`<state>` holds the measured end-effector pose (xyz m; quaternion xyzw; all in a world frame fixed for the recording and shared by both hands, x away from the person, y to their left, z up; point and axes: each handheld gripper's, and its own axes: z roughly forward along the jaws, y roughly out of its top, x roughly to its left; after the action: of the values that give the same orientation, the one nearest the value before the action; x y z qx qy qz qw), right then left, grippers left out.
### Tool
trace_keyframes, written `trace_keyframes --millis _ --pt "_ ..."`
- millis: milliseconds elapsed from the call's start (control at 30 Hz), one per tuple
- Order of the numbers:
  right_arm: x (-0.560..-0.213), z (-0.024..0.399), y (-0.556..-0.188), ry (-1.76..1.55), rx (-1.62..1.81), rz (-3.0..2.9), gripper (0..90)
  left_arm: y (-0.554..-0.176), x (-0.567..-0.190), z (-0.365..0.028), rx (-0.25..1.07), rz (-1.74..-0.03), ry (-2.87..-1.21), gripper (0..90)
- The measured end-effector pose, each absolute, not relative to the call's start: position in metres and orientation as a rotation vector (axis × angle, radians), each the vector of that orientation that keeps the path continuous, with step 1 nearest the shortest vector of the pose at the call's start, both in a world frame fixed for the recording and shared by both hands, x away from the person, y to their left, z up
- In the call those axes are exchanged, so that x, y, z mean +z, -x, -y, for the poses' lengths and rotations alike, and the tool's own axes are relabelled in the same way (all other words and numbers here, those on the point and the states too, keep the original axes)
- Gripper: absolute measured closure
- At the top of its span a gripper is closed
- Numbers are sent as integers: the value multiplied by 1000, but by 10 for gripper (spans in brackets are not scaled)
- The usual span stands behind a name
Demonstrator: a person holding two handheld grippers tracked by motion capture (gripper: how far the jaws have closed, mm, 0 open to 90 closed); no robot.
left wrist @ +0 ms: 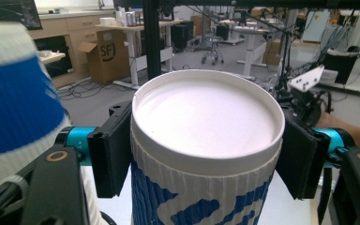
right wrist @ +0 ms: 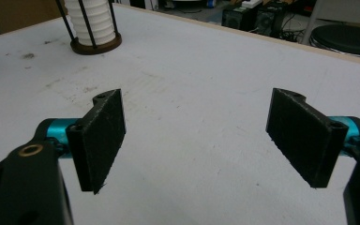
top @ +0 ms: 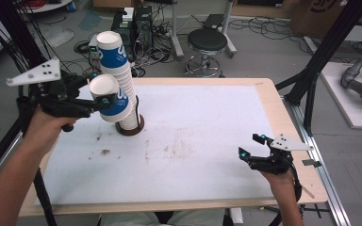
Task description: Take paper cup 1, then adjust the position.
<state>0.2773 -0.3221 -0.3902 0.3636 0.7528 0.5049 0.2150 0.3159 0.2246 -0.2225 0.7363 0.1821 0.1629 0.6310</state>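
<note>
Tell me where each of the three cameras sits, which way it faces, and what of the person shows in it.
High view: above the person's side, facing forward and down on the white table; both forearms enter from below, left gripper clamping a paper cup beside the cup stack.
Left gripper view: rides the left gripper, looking along its jaws at the held paper cup; the other hand shows beyond.
Right gripper view: rides the right gripper, looking over the table between open jaws.
Shared: the cup stack appears in high and right gripper views.
</note>
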Motion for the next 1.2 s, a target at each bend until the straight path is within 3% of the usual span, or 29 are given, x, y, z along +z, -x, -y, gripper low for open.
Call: trace_keyframes --millis 600,1200 --pt "-391 308 -284 -970 1401 -2148 205 -331 -295 -172 314 -398 -1732 292" --pt "-387 286 -286 -854 1469 -2245 204 -337 -322 -157 275 -415 -1730 291"
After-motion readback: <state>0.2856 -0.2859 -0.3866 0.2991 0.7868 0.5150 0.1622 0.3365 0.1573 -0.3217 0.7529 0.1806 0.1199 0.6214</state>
